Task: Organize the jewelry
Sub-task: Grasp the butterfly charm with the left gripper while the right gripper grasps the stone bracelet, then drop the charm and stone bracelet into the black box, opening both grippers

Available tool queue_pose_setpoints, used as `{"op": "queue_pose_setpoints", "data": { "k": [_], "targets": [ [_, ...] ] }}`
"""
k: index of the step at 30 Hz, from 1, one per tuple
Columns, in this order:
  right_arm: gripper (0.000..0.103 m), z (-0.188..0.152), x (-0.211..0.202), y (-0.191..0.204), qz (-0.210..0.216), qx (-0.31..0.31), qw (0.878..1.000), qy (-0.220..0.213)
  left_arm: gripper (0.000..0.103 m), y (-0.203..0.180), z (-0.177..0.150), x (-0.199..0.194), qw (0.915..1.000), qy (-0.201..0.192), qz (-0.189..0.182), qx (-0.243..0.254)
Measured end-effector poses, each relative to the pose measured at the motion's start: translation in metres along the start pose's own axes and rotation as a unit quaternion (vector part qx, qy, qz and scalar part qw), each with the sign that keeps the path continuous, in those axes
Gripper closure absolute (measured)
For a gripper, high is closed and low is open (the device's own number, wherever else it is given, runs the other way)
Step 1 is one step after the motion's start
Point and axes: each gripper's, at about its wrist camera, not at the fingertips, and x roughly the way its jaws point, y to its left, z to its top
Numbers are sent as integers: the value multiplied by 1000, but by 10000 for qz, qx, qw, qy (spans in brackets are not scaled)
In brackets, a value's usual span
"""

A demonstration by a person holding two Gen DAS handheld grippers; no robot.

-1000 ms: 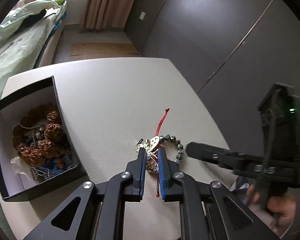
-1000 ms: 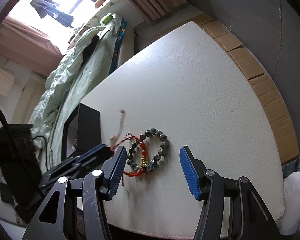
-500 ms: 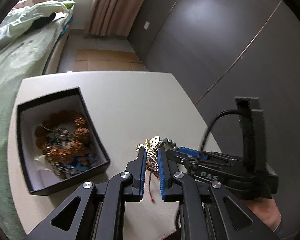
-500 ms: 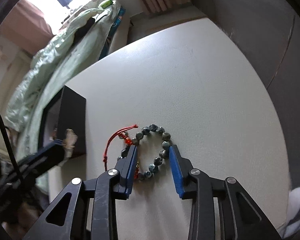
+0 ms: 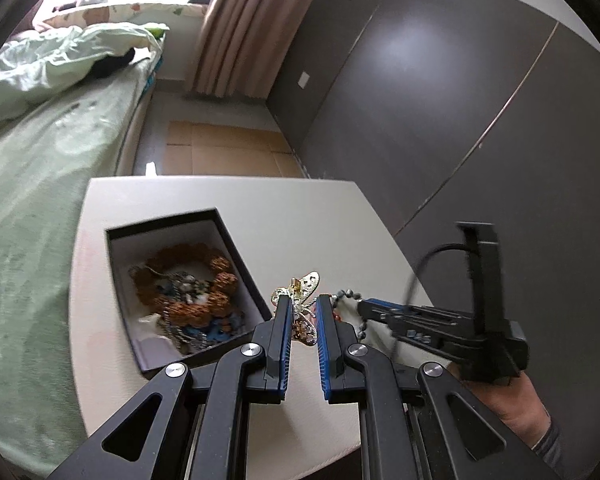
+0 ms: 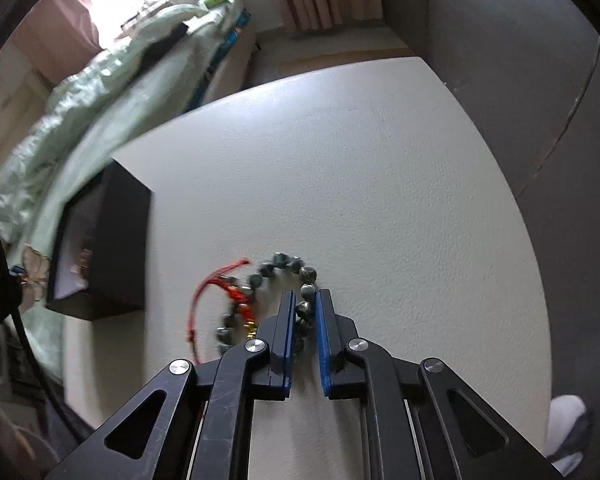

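The left gripper [image 5: 300, 312] pinches a gold butterfly ornament [image 5: 305, 304] between nearly shut jaws, clear of the white table [image 5: 300, 220], just beside the open black box [image 5: 236, 248] of jewelry; the right gripper [image 6: 303, 312] is closing, its blue pads against the dark bead bracelet [image 6: 288, 280], which lies on the table with a red cord [image 6: 208, 292] tangled in it.

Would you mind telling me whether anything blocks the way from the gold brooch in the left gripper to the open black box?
Nothing visible does. The brooch is clamped in the left gripper above the table, just right of the box; only its near wall lies between, and the top is open.
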Motion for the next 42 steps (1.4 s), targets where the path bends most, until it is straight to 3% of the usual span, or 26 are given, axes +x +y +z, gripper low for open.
{"op": "queue_pose_setpoints", "data": {
  "k": [12,21,22,23,24,26,29,42],
  "targets": [
    [92,-9,-68,21,792,-33,9933,-838,91,21,5,-18,9996,-187,169,-131],
    [92,0,-89,55,1173,-193,9841,-1323,89,42,11,-5,9990,-61,339,-300],
    [92,0,-92,60,1222,-206,9824,-1399,87,45,12,-3,9988,-18,356,-340],
    [92,1,-94,63,1255,-217,9813,-1446,74,48,13,-2,9985,28,386,-390],
    [92,1,-95,67,1292,-228,9800,-1498,51,51,14,-2,9983,28,393,-432],
    [92,3,-96,73,1366,-253,9774,-1591,25,54,14,-8,9981,-135,412,-435],
    [92,6,-94,83,1481,-276,9751,-1629,24,60,13,-20,9969,-377,544,-420],
    [91,23,-72,131,2034,-524,9666,-1469,24,86,4,-33,9949,-335,714,-633]
  ]
}}
